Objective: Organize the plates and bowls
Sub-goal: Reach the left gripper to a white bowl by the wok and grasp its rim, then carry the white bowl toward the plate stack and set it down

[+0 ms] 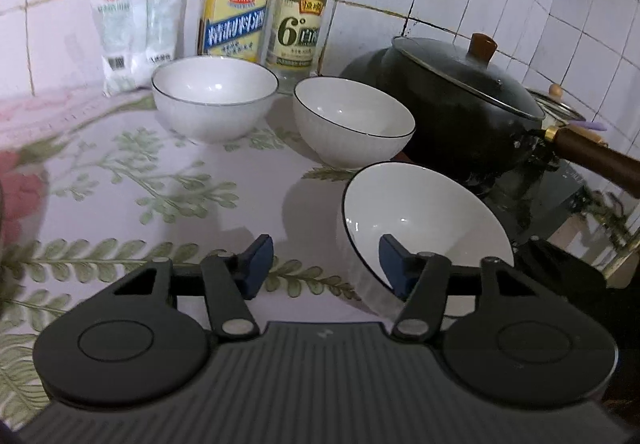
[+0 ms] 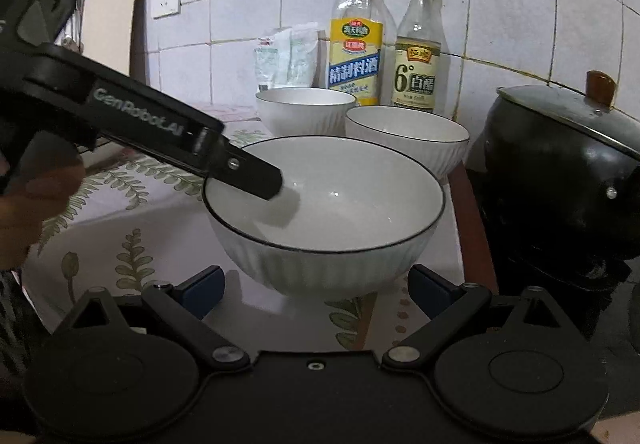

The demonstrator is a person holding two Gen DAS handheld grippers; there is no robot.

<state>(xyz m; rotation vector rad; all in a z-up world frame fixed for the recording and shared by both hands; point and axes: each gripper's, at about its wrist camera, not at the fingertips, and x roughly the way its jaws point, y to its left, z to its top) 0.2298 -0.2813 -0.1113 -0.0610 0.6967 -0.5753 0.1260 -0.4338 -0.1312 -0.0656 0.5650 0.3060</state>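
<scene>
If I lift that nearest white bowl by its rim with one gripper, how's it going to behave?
The nearest bowl looks like glazed ceramic, so probably stiff, fairly heavy and breakable. Its glossy inside may be slippery under the left gripper, whose one finger sits inside the rim. Held at one edge, it would likely tilt. The right gripper stands open in front of it.

White bowls (image 1: 215, 97) black-rimmed; tablecloth (image 1: 120, 180) white, green fern print; pot (image 1: 460, 104) black; claw pads (image 1: 258, 264) blue.
</scene>
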